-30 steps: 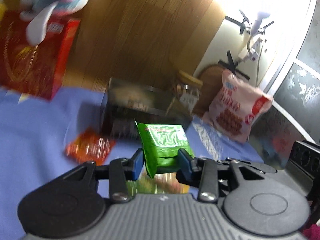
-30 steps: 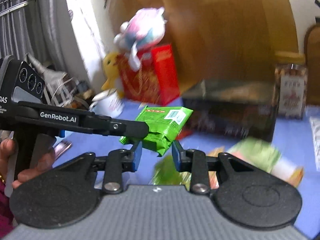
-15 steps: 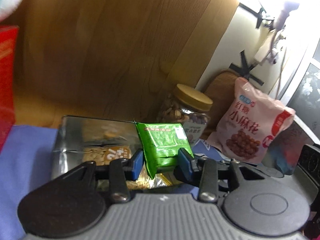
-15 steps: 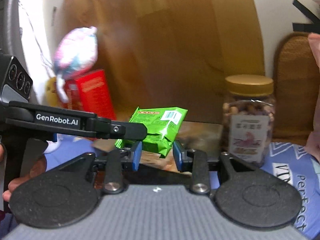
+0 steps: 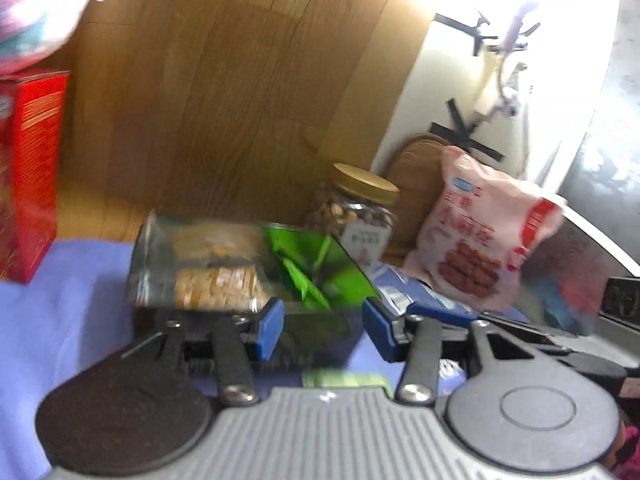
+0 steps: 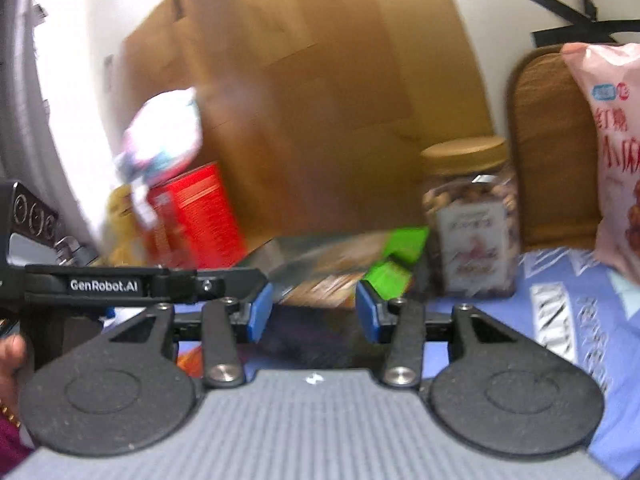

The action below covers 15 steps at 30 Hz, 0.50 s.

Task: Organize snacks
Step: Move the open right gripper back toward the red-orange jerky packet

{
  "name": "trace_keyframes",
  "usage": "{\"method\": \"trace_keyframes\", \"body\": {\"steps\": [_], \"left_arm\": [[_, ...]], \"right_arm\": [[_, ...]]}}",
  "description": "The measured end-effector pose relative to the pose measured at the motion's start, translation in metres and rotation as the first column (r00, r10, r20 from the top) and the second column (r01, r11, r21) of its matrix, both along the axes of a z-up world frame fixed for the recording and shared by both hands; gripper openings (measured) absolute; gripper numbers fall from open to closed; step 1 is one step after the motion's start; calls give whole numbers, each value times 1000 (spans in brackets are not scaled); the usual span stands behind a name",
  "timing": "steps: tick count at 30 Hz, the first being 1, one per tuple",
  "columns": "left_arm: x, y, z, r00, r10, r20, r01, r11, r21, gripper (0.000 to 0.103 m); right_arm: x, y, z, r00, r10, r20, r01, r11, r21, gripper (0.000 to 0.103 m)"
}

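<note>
Green snack packet (image 5: 306, 280): lies inside the clear bin, at its right end, tilted, free of both tools; its green mirrors on the bin's right wall. In the right wrist view it shows as a blurred green shape (image 6: 394, 268) past the right tool's pads.
Clear bin (image 5: 160, 264): a see-through box on the blue cloth, just beyond both tools; a yellow-and-white biscuit pack (image 5: 218, 286) lies in its left and middle part.
Left tool (image 5: 323, 326): jaws opening, nothing between the blue pads; the bin's near wall stands just past them.
Right tool (image 6: 314, 312): jaws opening, pads apart with nothing pressed between them; the bin is straight ahead.
Left tool seen from the right: its black arm reaches in from the left edge, tip close to the right tool's left pad; a hand (image 6: 10, 354) holds its grip at the far left edge.
Nut jar (image 5: 356, 220): gold lid, upright, just right of and behind the bin.
Pink snack bag (image 5: 486, 228): upright, right of the jar, leaning at the wall.
Red box (image 5: 30, 172): upright at the far left on the cloth.
Blue cloth (image 5: 60, 320): covers the surface under everything; whether it is a table or a bed cannot be told.
Wooden panel (image 5: 224, 80): stands behind the bin.
</note>
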<state>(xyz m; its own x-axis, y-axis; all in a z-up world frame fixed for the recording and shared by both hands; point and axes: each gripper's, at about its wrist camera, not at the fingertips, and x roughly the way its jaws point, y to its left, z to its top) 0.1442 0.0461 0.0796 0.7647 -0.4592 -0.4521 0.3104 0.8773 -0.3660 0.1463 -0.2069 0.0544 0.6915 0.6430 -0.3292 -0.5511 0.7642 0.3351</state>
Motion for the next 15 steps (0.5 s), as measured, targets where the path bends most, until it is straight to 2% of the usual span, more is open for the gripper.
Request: {"method": "trace_keyframes", "body": {"steps": [5, 8, 12, 15], "left_arm": [[-56, 32, -26, 998, 30, -46, -30, 999, -16, 48], [-84, 62, -45, 992, 97, -82, -99, 995, -16, 48], [-102, 107, -68, 966, 212, -150, -223, 973, -55, 47], [-105, 123, -82, 955, 239, -175, -257, 962, -88, 46]], "right_arm": [[-40, 22, -25, 992, 90, -88, -91, 996, -8, 49], [-56, 39, -43, 979, 124, -160, -130, 991, -24, 49], [-64, 63, -56, 963, 154, -223, -170, 984, -56, 49], [-68, 84, -55, 962, 171, -214, -197, 974, -108, 49]]}}
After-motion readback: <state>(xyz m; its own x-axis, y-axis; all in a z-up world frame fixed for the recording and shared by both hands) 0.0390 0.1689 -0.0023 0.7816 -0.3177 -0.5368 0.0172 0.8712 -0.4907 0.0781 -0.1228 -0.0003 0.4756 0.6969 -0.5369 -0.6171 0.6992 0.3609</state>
